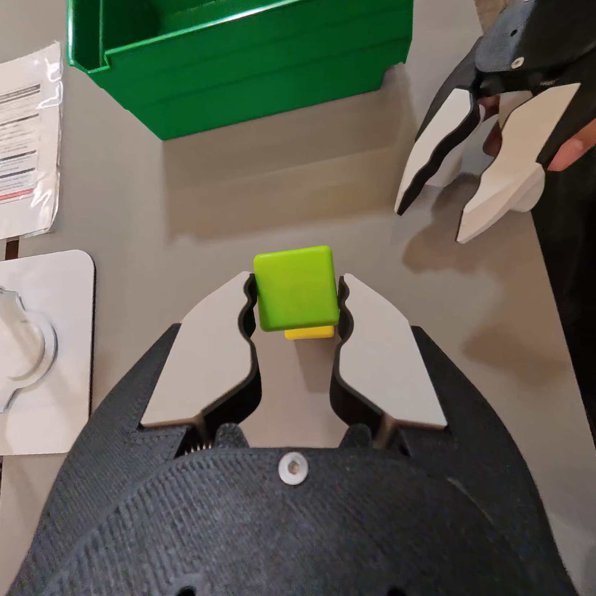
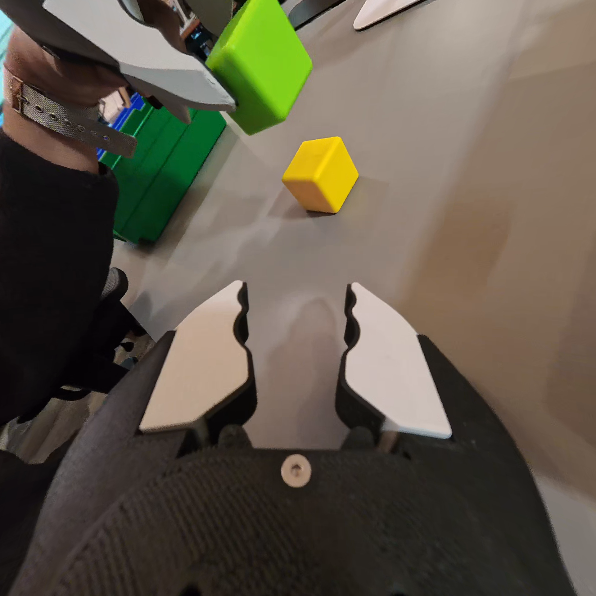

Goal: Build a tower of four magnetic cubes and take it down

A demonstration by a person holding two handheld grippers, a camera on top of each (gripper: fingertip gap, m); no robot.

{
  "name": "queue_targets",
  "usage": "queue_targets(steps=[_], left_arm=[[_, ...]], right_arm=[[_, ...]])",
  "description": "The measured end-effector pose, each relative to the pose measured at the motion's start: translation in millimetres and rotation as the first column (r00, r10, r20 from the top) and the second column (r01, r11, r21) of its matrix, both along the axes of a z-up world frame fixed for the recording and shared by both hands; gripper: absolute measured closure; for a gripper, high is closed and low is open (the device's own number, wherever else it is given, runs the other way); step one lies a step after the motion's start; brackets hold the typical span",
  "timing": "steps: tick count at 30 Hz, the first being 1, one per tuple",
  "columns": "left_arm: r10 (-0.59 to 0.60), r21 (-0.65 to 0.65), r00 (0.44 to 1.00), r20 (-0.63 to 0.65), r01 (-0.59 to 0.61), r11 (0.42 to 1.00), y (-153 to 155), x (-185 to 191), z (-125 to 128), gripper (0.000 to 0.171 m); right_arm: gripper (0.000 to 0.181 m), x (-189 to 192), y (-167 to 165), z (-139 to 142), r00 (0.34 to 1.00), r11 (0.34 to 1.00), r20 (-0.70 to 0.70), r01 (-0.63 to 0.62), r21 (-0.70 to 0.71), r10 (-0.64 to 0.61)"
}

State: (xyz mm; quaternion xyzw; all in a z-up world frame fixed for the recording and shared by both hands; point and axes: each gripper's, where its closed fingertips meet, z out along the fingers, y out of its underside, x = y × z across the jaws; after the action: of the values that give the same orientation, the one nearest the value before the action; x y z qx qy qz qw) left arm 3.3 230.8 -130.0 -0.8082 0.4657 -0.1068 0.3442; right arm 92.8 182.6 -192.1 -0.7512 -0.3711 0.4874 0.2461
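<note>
My left gripper is shut on a lime green cube and holds it in the air above the grey table. A yellow cube rests on the table right below it, mostly hidden by the green one. In the right wrist view the green cube hangs above and left of the yellow cube, clear of it. My right gripper is open and empty, low over the table, a short way from the yellow cube. It shows at the upper right of the left wrist view.
A green plastic bin stands on the table beyond the cubes; it also shows in the right wrist view. A bagged paper sheet and a white blister pack lie at the left. The table edge runs at right.
</note>
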Motion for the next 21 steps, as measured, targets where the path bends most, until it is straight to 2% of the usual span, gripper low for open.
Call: queue_targets(steps=[3, 7, 10, 15, 18, 21], left_arm=[[-0.049, -0.025, 0.998, 0.042, 0.050, 0.998, -7.8, 6.6, 1.2, 0.121], [-0.047, -0.045, 0.999, -0.011, 0.046, 0.998, -5.1, -1.3, -12.2, 0.121], [-0.052, -0.048, 0.998, 0.026, 0.053, 0.997, -4.4, 3.0, -14.1, 0.121], [-0.052, -0.031, 0.998, -0.028, 0.051, 0.998, -4.4, 1.2, -18.2, 0.121], [-0.049, -0.024, 0.999, -0.015, 0.048, 0.999, -2.6, 1.6, -17.0, 0.121], [-0.041, -0.039, 0.998, -0.057, 0.039, 0.998, -2.3, -3.9, -24.8, 0.121]], right_arm=[[0.122, -0.8, -3.3, 2.7, 0.999, 0.999, -0.031, -0.010, -0.052, 0.009], [0.123, -0.8, -2.9, 4.8, 0.999, 0.996, -0.054, -0.004, -0.093, -0.001], [0.124, 0.1, -2.4, 2.3, 1.000, 0.998, -0.027, 0.004, -0.068, -0.006], [0.124, -1.9, -6.7, 0.1, 1.000, 1.000, 0.003, -0.015, -0.017, 0.015], [0.124, -2.6, -8.2, -0.5, 1.000, 1.000, 0.008, -0.022, -0.011, 0.022], [0.124, -2.0, -7.3, 0.1, 1.000, 1.000, -0.001, -0.018, -0.023, 0.018]])
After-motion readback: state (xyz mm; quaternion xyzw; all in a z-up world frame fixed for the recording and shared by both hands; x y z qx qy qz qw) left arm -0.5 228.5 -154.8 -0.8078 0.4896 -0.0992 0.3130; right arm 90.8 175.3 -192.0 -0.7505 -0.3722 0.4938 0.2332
